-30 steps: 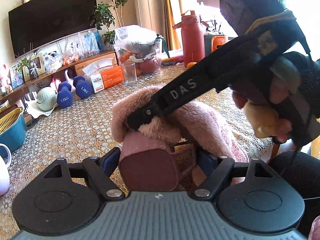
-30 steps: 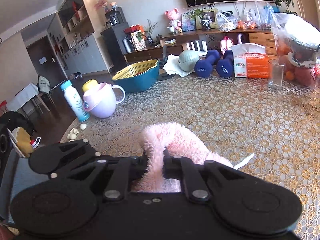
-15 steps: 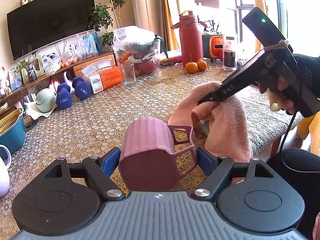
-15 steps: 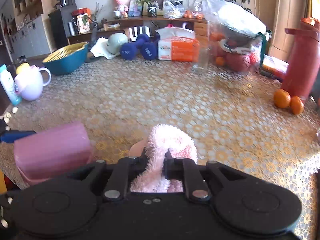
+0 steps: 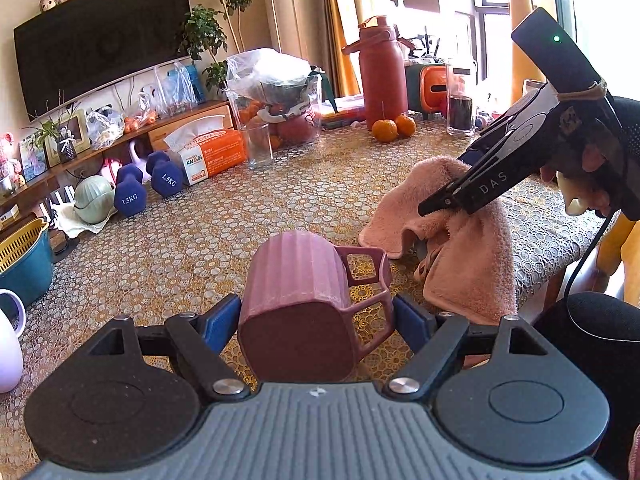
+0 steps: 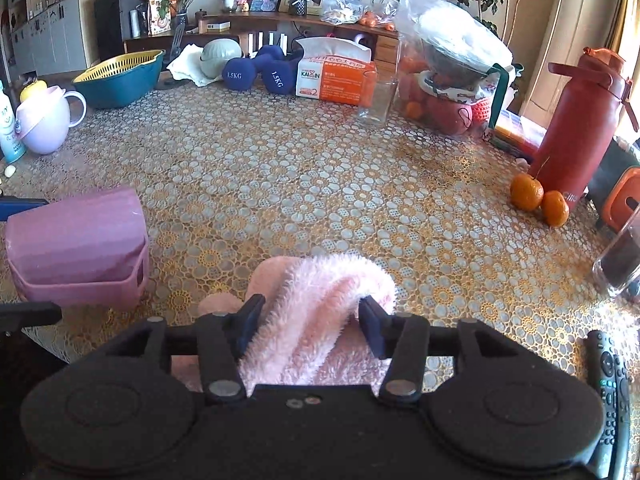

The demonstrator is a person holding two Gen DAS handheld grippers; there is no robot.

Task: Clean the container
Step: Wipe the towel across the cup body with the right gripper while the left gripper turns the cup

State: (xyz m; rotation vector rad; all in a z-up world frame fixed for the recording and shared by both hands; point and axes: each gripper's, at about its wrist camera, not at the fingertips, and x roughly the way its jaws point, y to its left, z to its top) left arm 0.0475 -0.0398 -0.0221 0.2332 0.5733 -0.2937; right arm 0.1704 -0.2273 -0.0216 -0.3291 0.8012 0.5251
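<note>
- Low in the left wrist view, the pink ribbed cup [image 5: 298, 304] lies tipped on its side, base toward the camera, square handle [image 5: 366, 280] sticking out to the right.
- The left hand-held gripper [image 5: 316, 322] has it clenched: one blue pad against the cup's wall, the other against the handle.
- From the right wrist view the same cup [image 6: 78, 248] sits at the left edge, above the lace-patterned worktop [image 6: 320, 184].
- Just right of the cup, the fluffy pink towel [image 5: 452, 236] is draped in a heap, one end spread flat on the worktop.
- The right hand-held gripper [image 5: 434, 206] comes in from the upper right, tips down in the towel's folds, a gloved hand [image 5: 592, 168] behind it.
- Its own camera shows the jaws spread apart, having just been opening: the towel [image 6: 320, 316] bulges loose between the pads, brushing them, no longer pinched. Released.
- Further out on the right: two oranges [image 6: 538, 198] beside a tall red flask [image 6: 580, 120], and a remote control [image 6: 610, 392] at the near edge.
- Across the back: a clear glass [image 6: 376, 102], an orange tissue box [image 6: 336, 76], two blue dumbbells [image 6: 256, 72], and a plastic-wrapped bowl on a bag of fruit [image 6: 452, 68].
- Far left: a teal basin with a yellow strainer [image 6: 120, 76] and a lilac jug [image 6: 48, 118].
</note>
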